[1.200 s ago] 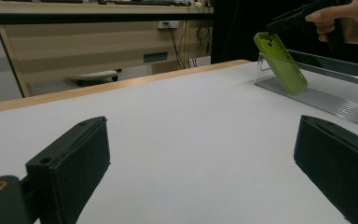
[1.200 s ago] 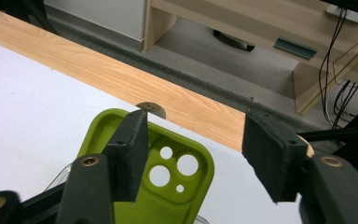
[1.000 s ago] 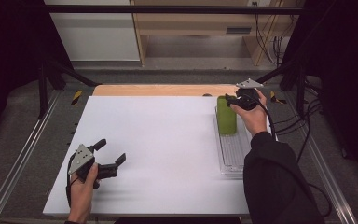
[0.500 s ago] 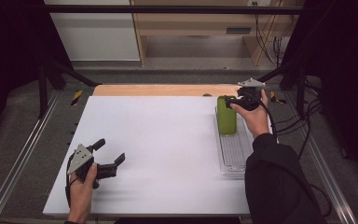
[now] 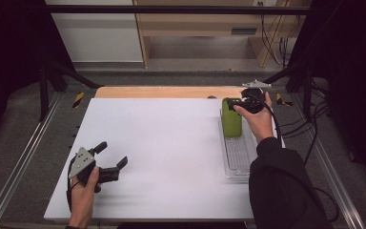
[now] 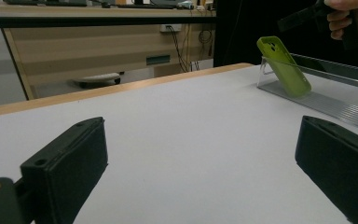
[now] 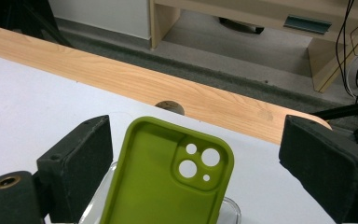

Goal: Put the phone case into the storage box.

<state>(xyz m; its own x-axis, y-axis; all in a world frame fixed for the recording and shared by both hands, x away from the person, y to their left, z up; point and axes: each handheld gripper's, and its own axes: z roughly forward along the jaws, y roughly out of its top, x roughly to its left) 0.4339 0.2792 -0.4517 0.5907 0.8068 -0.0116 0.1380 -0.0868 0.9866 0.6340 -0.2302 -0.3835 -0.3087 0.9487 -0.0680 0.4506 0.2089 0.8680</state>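
Your right arm reaches forward along the right edge of the white table (image 5: 171,143), sleeve covering the forearm, and your right hand (image 5: 257,121) holds the right gripper (image 5: 232,102) at the far right corner, its jaws pointing left over the top of the green phone case (image 5: 231,119). In the right gripper view the two black pads stand wide on either side of the case's upper end, both clear of it, so nothing is clamped; those jaws have just been opening, with the case between them but not pressed. The case leans tilted against the raised far end of the clear ribbed tray (image 5: 240,157), its hollow inner side and camera cutouts turned towards your right gripper, its lower edge resting on the tray. Your left hand (image 5: 83,188) lies low at the near left of the table, well apart from the case, holding the left gripper (image 5: 110,155) with its jaws spread wide and empty, aimed across the table towards the tray. Compared with a second ago, your hands, the case and the tray sit in the same places; the widening right jaws are the one change.
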